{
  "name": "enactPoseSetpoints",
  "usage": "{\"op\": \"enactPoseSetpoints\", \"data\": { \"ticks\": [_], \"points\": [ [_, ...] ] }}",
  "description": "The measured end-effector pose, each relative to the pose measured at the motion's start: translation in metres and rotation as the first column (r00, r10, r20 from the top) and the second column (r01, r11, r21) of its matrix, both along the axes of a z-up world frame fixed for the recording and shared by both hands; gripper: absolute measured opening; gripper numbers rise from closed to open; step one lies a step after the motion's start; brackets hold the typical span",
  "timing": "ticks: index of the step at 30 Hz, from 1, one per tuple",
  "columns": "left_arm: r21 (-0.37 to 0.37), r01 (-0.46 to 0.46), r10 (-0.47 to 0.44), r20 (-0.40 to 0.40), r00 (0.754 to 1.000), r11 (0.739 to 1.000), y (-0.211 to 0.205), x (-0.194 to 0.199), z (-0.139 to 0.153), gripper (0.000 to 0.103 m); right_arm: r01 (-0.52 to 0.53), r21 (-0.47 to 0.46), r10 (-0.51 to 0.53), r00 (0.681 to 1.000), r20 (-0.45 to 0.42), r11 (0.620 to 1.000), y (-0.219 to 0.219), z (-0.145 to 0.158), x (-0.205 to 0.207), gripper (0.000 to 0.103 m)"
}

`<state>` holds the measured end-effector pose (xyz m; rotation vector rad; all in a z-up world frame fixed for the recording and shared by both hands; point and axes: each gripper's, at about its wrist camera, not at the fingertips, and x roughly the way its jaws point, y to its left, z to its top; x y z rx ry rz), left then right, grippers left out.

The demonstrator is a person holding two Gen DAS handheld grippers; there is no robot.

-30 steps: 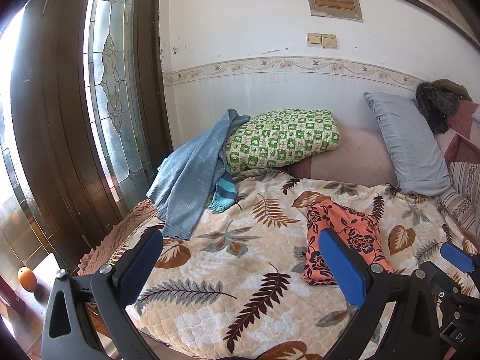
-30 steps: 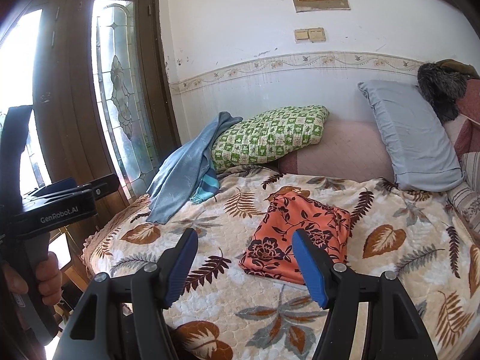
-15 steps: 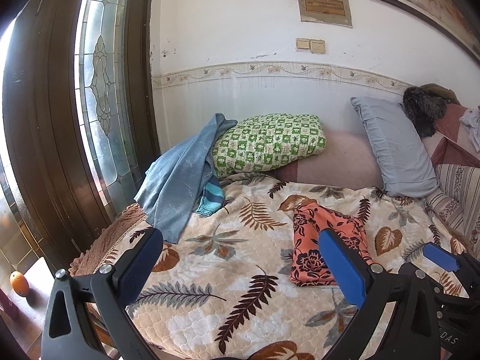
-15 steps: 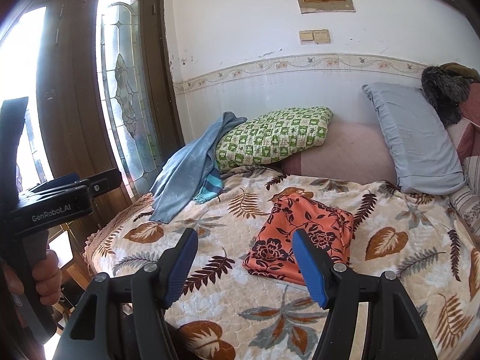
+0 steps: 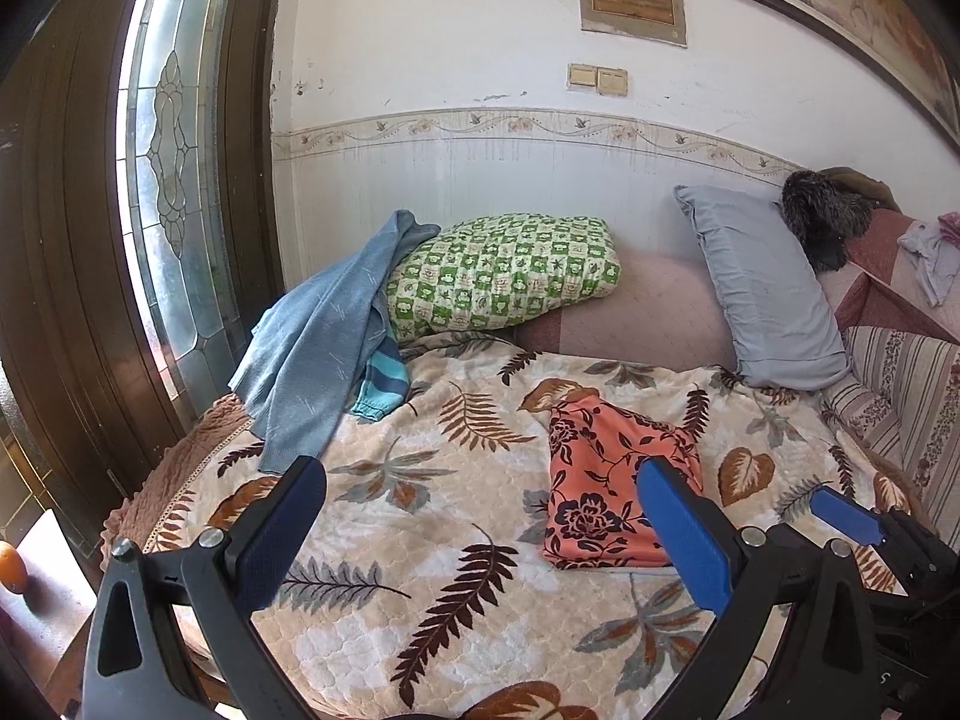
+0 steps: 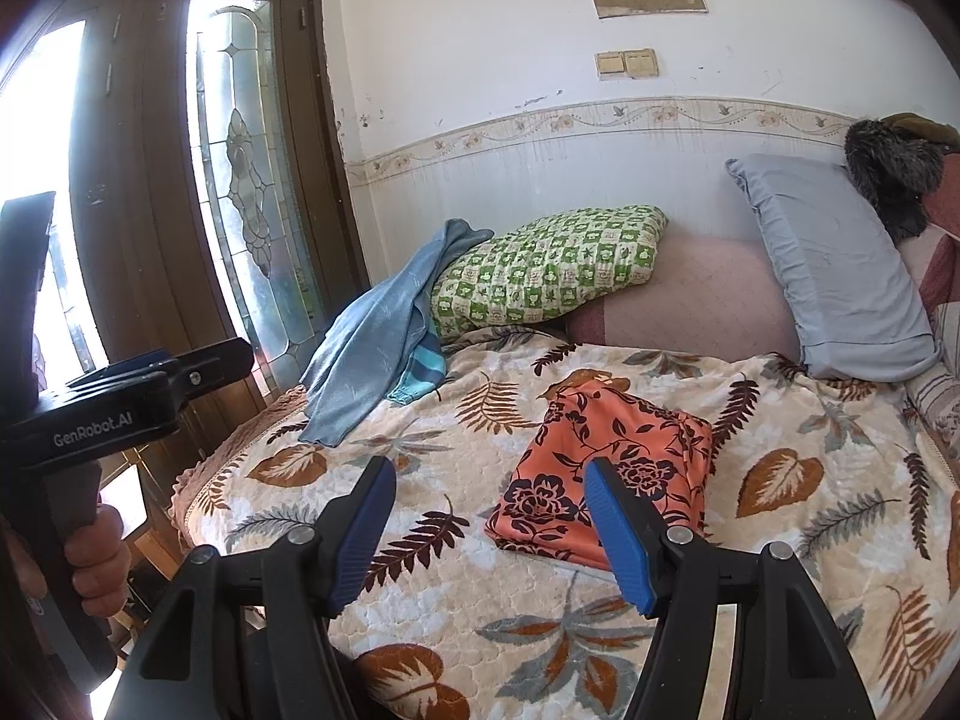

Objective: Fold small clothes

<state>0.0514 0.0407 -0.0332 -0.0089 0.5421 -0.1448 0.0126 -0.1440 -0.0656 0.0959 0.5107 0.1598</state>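
Left gripper (image 5: 480,516) and right gripper (image 6: 489,516) both hovering spread apart, holding nothing; folded orange floral garment (image 6: 606,480) lying mid-bed (image 6: 810,540).

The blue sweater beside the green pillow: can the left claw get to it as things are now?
Probably yes. The left claw is open and empty, and only bare leaf-print blanket lies between it and the blue sweater, whose lower edge hangs free; the orange floral cloth sits off to the right.

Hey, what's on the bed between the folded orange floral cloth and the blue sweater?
Nothing but bare leaf-print bedspread lies between the orange cloth and the blue sweater; the right wrist view shows it best.
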Motion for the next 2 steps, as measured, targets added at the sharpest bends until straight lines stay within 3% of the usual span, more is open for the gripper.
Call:
{"op": "enactPoseSetpoints", "data": {
  "ticks": [2],
  "points": [
    [-0.006, -0.001, 0.001, -0.017, 1.000, 1.000, -0.0023, 0.0067, -0.0050, 0.103, 0.018, 0.014, -0.018, 1.000, -0.011, 1.000, -0.0091, -0.0047, 0.0046, 0.069]
  ]
}}
